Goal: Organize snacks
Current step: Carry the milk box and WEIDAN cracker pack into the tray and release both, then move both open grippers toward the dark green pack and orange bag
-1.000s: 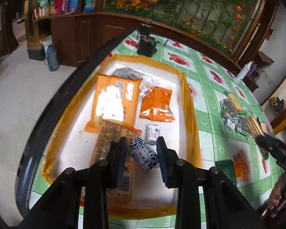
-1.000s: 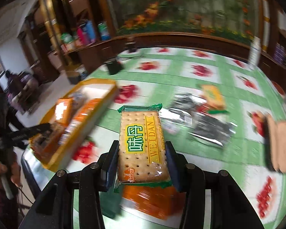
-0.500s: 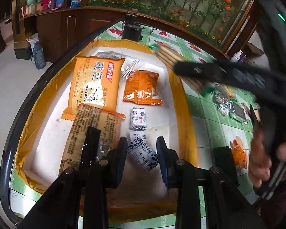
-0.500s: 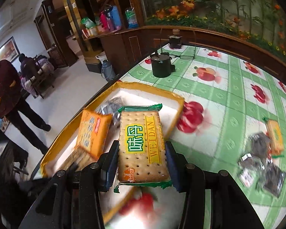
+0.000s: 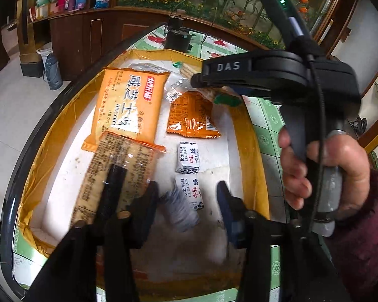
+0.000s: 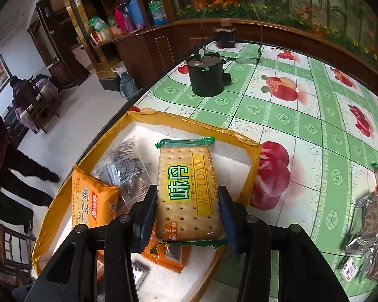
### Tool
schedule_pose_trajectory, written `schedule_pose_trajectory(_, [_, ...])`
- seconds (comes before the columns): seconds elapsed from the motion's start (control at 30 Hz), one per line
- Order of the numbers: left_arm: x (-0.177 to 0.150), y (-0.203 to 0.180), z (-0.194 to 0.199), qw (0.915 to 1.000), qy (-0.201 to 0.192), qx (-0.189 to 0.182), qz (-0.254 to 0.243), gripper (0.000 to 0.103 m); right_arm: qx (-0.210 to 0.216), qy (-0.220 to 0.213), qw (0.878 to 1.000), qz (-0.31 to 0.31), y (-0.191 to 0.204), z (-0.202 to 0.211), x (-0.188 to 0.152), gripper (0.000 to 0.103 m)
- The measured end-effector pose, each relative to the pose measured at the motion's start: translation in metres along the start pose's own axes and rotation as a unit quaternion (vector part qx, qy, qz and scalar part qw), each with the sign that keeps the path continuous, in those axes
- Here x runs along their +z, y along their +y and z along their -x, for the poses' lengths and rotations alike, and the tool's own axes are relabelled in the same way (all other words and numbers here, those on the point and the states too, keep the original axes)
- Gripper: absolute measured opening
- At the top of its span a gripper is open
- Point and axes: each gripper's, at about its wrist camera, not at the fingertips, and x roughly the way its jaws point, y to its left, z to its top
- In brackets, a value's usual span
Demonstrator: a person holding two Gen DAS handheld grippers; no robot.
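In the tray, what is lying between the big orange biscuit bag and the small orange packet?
In the left wrist view, a crumpled clear wrapper lies between the big orange biscuit bag and the small orange packet at their far ends; nearer, white tray floor.

Left gripper (image 5: 186, 198): my jaws have just been opening; I no longer clamp the blue-and-white candy (image 5: 180, 207), which shows blurred between the pads, touching neither.
Candy position: it now lies at lower centre of the left view, just beside a second identical candy (image 5: 192, 192).
Right gripper (image 6: 186, 209): I have carried the cracker pack (image 6: 189, 191) from above the green tablecloth (image 6: 302, 125) to above the yellow tray (image 6: 249, 166).
Left view, right side: my right hand (image 5: 325, 171) and its gripper body now fill the upper right of the frame, over the tray's far end.
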Motion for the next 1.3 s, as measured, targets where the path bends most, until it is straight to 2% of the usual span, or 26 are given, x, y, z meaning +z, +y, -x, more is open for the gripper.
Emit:
schedule_pose_trajectory(0.17, [-0.002,-0.003,0.011,0.9999,-0.012,-0.008,0.001,0.074,0.023,-0.007,1.000,-0.013,-0.005,0.001,-0.001,0.052])
schedule_pose_trajectory(0.3, [-0.003,-0.001,0.022,0.9997,-0.023,0.003,0.002,0.075,0.025,-0.022,0.999,-0.016,-0.006,0.015,-0.003,0.052])
schedule_pose_trajectory(0.37, [-0.003,0.001,0.028,0.9995,-0.029,0.008,0.009,0.075,0.014,-0.030,0.999,-0.015,-0.006,0.026,-0.007,0.052])
schedule_pose_trajectory(0.47, [-0.006,0.002,0.040,0.9988,-0.042,0.021,0.014,0.075,-0.028,-0.055,0.998,-0.011,-0.008,0.052,-0.018,0.052])
schedule_pose_trajectory(0.53, [-0.009,0.000,0.052,0.9973,-0.060,0.040,0.011,0.075,-0.071,-0.077,0.994,-0.011,-0.011,0.071,-0.026,0.052])
schedule_pose_trajectory(0.6, [-0.012,-0.001,0.061,0.9955,-0.075,0.057,0.009,0.075,-0.128,-0.099,0.987,-0.016,-0.015,0.094,-0.038,0.054])
schedule_pose_trajectory(0.67, [-0.014,-0.004,0.068,0.9938,-0.088,0.069,0.007,0.075,-0.166,-0.115,0.979,-0.026,-0.021,0.113,-0.047,0.056])
schedule_pose_trajectory(0.8, [-0.019,-0.011,0.078,0.9932,-0.095,0.067,0.005,0.076,-0.213,-0.154,0.963,-0.060,-0.034,0.157,-0.071,0.060])
schedule_pose_trajectory(0.9, [-0.024,-0.020,0.081,0.9931,-0.096,0.067,-0.004,0.076,-0.256,-0.188,0.945,-0.075,-0.043,0.190,-0.093,0.063])
schedule_pose_trajectory(0.97, [-0.027,-0.028,0.080,0.9936,-0.092,0.064,-0.011,0.076,-0.279,-0.203,0.935,-0.082,-0.049,0.208,-0.108,0.068])
schedule_pose_trajectory(1.07, [-0.030,-0.041,0.080,0.9944,-0.085,0.060,-0.019,0.076,-0.304,-0.213,0.924,-0.094,-0.057,0.225,-0.127,0.068])
schedule_pose_trajectory(1.3, [-0.038,-0.073,0.073,0.9941,-0.071,0.063,-0.052,0.076,-0.330,-0.205,0.914,-0.120,-0.081,0.246,-0.158,0.068])
